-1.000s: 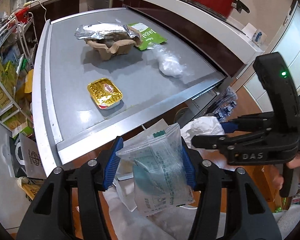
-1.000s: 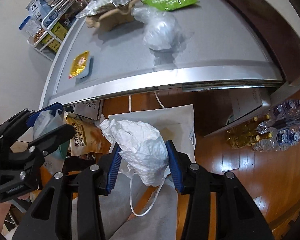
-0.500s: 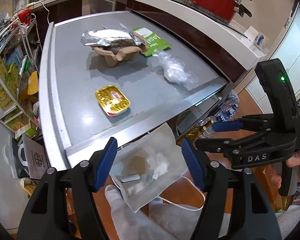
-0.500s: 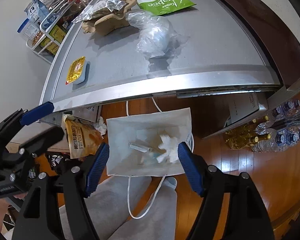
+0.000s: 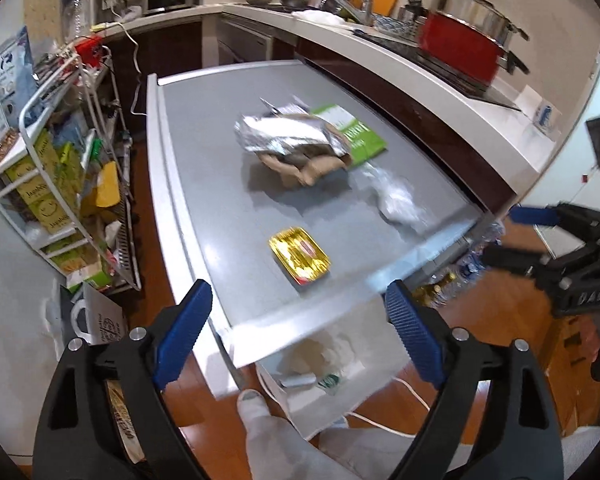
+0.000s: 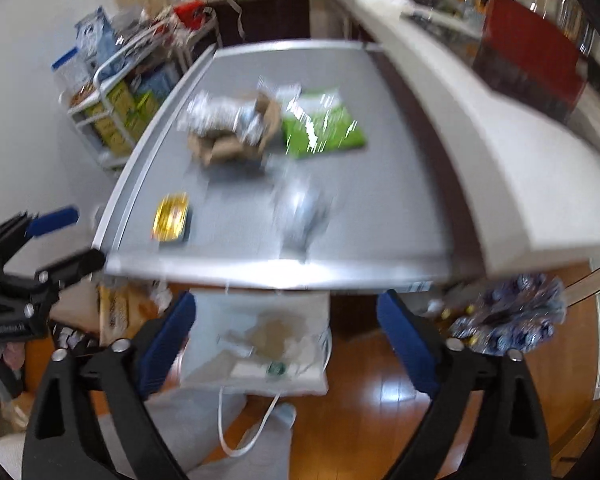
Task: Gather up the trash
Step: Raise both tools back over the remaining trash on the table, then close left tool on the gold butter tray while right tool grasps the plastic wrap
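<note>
Both grippers are open and empty, raised near the front edge of the grey table [image 5: 204,184]. My left gripper [image 5: 300,332] faces a gold foil tray [image 5: 300,255]. My right gripper [image 6: 286,330] hangs above a white trash bag [image 6: 276,336] on the floor; the bag also shows in the left wrist view [image 5: 332,364], holding dropped wrappers. On the table lie crumpled foil on a cardboard carrier [image 5: 296,148], a green packet [image 5: 356,136] and a clear plastic bag [image 5: 400,200]. The right wrist view is blurred; it shows the gold tray [image 6: 171,218] and the plastic bag [image 6: 304,212].
A white wire rack [image 5: 60,184] full of boxes stands left of the table. A counter with a red pot [image 5: 460,48] runs along the right. Bottled water packs [image 6: 508,320] sit on the wooden floor under the counter. A grey-trousered leg [image 5: 284,440] is below the grippers.
Both grippers opened and dropped their trash, the plastic packet and the crumpled white paper, into the bag. Both then rose and tilted up toward the table.
</note>
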### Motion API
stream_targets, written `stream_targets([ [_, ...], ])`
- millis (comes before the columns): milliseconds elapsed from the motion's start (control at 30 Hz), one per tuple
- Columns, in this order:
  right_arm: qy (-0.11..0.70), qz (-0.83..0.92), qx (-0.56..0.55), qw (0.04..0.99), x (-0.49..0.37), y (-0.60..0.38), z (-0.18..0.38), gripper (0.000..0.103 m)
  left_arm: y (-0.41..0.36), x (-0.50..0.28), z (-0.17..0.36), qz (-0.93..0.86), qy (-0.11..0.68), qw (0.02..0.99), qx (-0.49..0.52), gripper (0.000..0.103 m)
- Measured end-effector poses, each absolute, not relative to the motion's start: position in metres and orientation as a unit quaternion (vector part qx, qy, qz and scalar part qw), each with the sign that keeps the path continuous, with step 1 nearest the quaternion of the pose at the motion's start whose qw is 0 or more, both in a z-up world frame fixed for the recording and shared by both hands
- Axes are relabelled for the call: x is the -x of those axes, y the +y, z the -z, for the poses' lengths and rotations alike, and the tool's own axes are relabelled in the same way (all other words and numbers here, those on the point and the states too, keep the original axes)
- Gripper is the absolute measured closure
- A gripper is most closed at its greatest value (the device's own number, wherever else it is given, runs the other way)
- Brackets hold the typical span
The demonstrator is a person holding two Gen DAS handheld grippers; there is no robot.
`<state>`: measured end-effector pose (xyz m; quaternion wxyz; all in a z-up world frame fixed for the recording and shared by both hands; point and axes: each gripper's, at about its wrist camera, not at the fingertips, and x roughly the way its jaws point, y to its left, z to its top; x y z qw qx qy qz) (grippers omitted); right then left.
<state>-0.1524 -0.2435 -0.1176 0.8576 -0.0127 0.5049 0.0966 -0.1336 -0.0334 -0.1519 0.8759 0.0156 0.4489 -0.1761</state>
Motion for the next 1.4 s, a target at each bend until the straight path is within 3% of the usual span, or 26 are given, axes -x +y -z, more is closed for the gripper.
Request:
stream_targets([
  [633, 0.535, -0.085, 0.011, 0.841, 0.068, -0.23, 0.151, 0.011, -0.064, 0.093, 0.185, 0.172, 0.477, 0.861, -0.041, 0.014],
  [1233, 0.552, -0.099, 0.03, 0.828, 0.055, -0.22, 0.169, 0.016, -0.066, 0.077, 0.196, 0.143, 0.493, 0.857, -0.042, 0.014],
  [1400, 0.539, -0.095, 0.036, 0.836, 0.062, -0.224, 0.152, 0.016, -0.057, 0.082, 0.182, 0.133, 0.484, 0.865, -0.03, 0.014],
])
